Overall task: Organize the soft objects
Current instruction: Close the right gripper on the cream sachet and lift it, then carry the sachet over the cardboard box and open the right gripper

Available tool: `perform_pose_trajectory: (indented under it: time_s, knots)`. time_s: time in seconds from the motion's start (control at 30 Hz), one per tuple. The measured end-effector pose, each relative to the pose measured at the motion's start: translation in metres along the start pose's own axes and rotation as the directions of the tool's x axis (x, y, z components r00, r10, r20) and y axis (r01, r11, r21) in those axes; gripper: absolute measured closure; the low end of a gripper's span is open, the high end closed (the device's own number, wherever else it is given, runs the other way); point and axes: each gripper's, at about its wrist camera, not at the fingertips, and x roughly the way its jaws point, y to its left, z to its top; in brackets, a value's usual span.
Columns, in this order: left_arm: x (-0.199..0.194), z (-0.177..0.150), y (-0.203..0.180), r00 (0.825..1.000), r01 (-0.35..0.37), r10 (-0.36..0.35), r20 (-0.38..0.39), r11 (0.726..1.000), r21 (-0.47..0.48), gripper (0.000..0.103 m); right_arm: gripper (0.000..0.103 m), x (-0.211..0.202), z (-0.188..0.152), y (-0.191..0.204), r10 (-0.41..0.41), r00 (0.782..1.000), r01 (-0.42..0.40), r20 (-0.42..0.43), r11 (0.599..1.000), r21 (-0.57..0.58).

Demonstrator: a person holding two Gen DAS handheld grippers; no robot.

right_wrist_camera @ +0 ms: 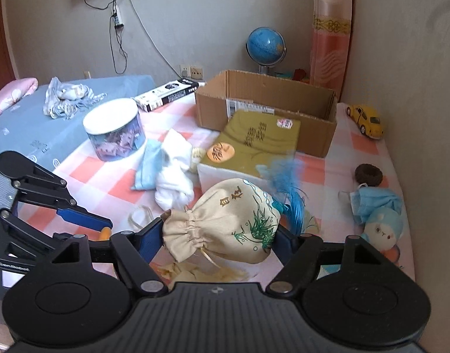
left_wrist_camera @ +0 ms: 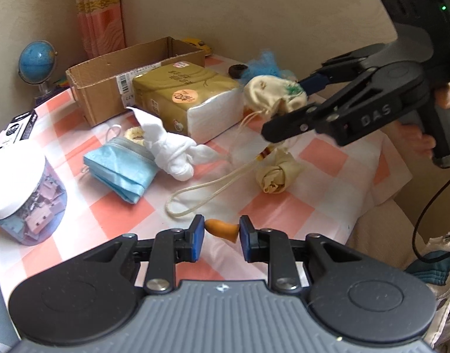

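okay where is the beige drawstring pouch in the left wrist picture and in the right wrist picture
Left wrist view: beige drawstring pouch upper right of centre, in the right tongs.
Right wrist view: pouch bottom centre, between the tongs' pads.
Shared landmark: gold tissue pack before the cardboard box.

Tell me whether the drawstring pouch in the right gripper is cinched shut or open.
Cinched shut. The drawstring pouch has its neck gathered into tight pleats with no opening visible, held between the right gripper's pads.
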Motion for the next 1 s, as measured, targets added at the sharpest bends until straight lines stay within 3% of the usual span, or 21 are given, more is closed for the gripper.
perform_pose_trajectory:
  time_s: [0.5, 0.73, 1.0]
  knots:
    - [-0.026, 0.012, 0.0, 0.998, -0.052, 0.051, 0.039, 0.998, 0.021, 0.079, 0.024, -0.031, 0.054, -0.011, -0.005, 0.997, 0.004, 0.074, 1.0, 0.02]
    - [-0.028, 0.018, 0.006, 0.997, -0.057, 0.056, 0.049, 0.998, 0.022, 0.079, 0.024, -0.025, 0.106, -0.028, -0.058, 0.993, 0.057, 0.105, 0.998, 0.011]
    - [-0.023, 0.021, 0.019, 0.997, -0.056, 0.057, 0.061, 0.998, -0.009, 0.079, 0.024, 0.011, 0.181, -0.05, -0.149, 0.981, 0.149, 0.124, 0.989, 0.012]
